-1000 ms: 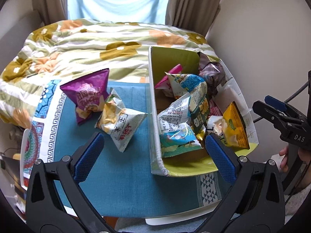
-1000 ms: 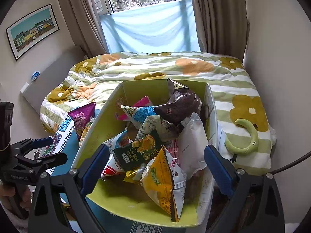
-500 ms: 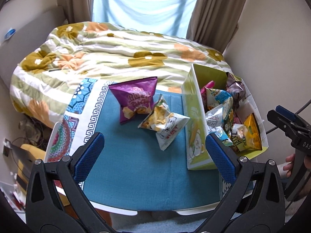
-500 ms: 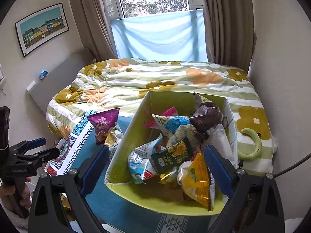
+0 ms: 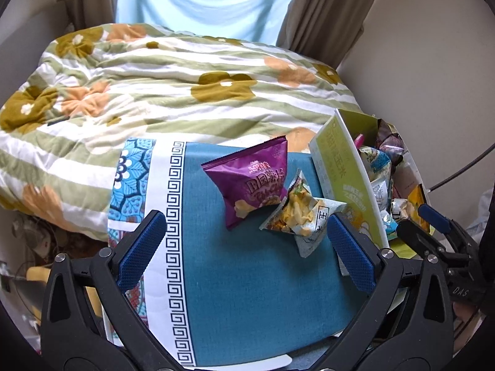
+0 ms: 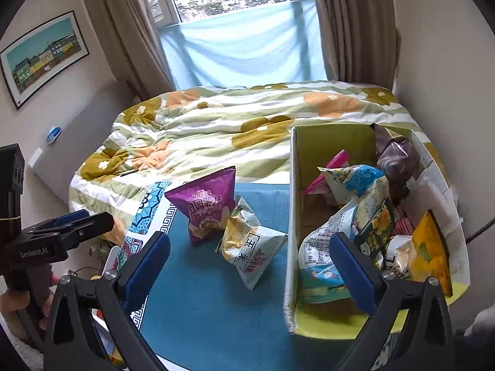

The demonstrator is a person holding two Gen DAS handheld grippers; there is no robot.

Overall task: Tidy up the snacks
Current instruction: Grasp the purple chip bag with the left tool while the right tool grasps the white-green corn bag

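A purple chip bag (image 5: pixel 253 179) (image 6: pixel 207 204) stands on the blue tablecloth (image 5: pixel 247 293), and a white-and-green snack bag (image 5: pixel 300 216) (image 6: pixel 250 247) leans against it. To their right is a green cardboard box (image 5: pixel 340 167) (image 6: pixel 294 216) holding several snack packs. My left gripper (image 5: pixel 244 247) hovers open over the cloth in front of the two bags, its right finger near the white bag's tip. My right gripper (image 6: pixel 250 266) hangs above the cloth with its jaws opening. The white bag lies beyond them, not gripped, and its right finger is over the box's front.
A bed with a floral striped quilt (image 6: pixel 235 123) lies right behind the table. A wall (image 5: pixel 433 77) runs close on the box's right side. The patterned cloth border (image 5: pixel 173 216) marks the table's left edge. A hand (image 6: pixel 18 303) holds the left gripper's handle.
Both grippers have slid left across the table. The box has shifted toward the right of both views and the two loose bags now sit between the fingers. The right jaws stand slightly wider.
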